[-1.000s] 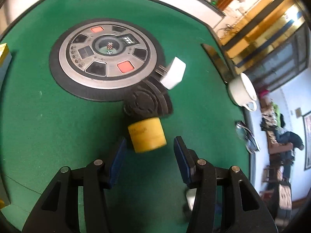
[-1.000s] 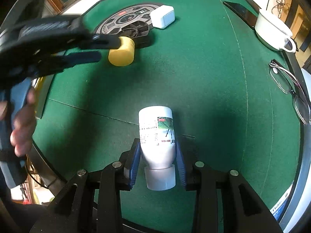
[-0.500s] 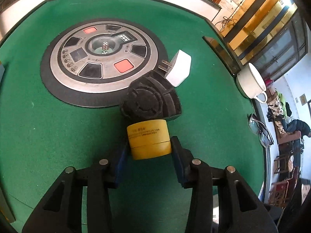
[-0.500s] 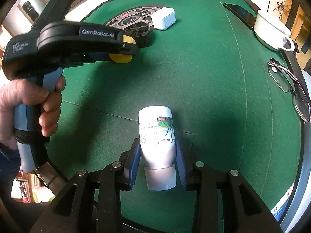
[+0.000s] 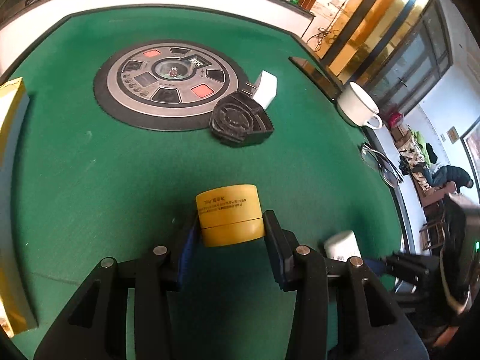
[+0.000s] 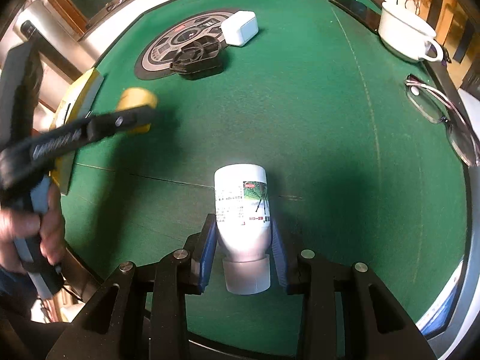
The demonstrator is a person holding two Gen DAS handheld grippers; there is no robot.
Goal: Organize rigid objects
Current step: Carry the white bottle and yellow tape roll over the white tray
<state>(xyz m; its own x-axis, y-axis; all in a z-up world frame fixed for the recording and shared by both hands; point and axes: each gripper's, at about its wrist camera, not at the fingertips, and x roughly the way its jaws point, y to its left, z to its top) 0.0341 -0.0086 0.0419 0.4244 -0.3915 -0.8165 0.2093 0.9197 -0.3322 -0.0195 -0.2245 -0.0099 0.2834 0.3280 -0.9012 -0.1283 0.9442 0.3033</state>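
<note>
Right wrist view: two grippers, each holding one container above the green table (image 6: 315, 114).

At far left, one left gripper (image 6: 136, 120) is clamped on one yellow jar (image 6: 136, 99), its jaws having just closed onto it. Farther back lie one black fan (image 6: 195, 57) and one white charger (image 6: 240, 28). Near centre, one right gripper (image 6: 244, 252) grips one white bottle (image 6: 241, 207) by its neck. At right sit one white cup (image 6: 405, 34) and one pair of glasses (image 6: 441, 114).

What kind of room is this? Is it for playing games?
Probably a game room in a home: the green felt table has a round dice console in its middle, like an automatic mahjong table. A white cup and glasses lie nearby.
</note>
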